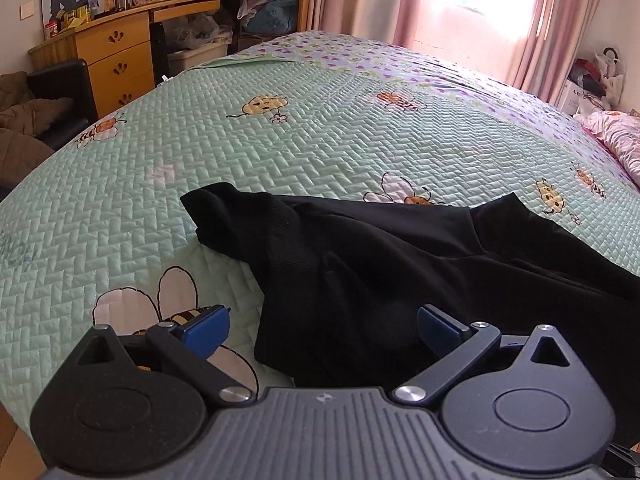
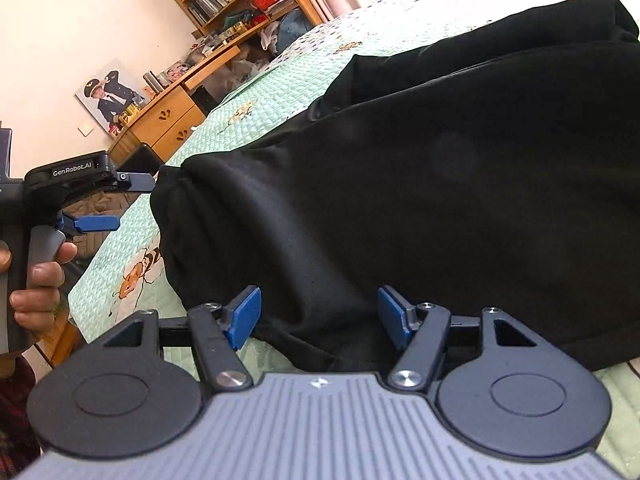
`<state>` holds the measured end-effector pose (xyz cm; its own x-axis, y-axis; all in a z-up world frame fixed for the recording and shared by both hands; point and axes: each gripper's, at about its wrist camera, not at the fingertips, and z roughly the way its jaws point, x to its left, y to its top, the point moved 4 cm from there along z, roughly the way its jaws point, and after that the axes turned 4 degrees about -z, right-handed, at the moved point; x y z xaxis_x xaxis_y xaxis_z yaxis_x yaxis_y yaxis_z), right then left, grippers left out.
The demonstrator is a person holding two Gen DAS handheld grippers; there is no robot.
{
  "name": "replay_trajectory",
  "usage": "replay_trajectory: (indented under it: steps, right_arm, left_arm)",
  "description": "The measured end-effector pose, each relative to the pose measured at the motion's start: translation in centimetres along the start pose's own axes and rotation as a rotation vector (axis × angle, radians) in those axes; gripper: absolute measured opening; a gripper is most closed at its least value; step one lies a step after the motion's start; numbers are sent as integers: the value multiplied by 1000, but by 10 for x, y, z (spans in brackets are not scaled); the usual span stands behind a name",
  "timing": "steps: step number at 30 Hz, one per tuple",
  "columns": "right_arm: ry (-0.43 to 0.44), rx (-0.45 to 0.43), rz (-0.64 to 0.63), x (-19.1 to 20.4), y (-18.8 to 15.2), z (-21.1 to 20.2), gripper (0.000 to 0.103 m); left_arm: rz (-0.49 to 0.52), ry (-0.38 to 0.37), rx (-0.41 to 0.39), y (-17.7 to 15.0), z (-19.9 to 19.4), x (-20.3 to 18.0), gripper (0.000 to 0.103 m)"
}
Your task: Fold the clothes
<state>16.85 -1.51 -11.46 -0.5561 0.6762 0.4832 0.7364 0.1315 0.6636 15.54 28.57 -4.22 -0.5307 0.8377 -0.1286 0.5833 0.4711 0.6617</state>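
Note:
A black garment lies crumpled on the green quilted bedspread, one corner sticking out to the left. My left gripper is open just above its near edge, the left pad over the quilt and the right pad over the cloth. In the right wrist view the garment fills most of the picture. My right gripper is open, with a bunched edge of the cloth between its blue pads and no pad pressing on it. The left gripper shows at the garment's left end, open, held by a hand.
A wooden desk with drawers and a black chair stand past the bed's left edge. Pink curtains hang at the back. Pink bedding and bags sit at the right. Bare quilt stretches beyond the garment.

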Motion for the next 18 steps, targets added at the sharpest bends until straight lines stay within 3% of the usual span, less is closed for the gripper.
replay_trajectory:
  steps: [9, 14, 18]
  right_arm:
    - [39, 20, 8, -5, -7, -14, 67]
    - [62, 19, 60, -13, -10, -24, 67]
    - [70, 9, 135, -24, -11, -36, 67]
  left_arm:
    - [27, -11, 67, -23, 10, -26, 100]
    - [106, -61, 93, -40, 14, -62, 102]
    - [150, -55, 178, -65, 34, -77, 102]
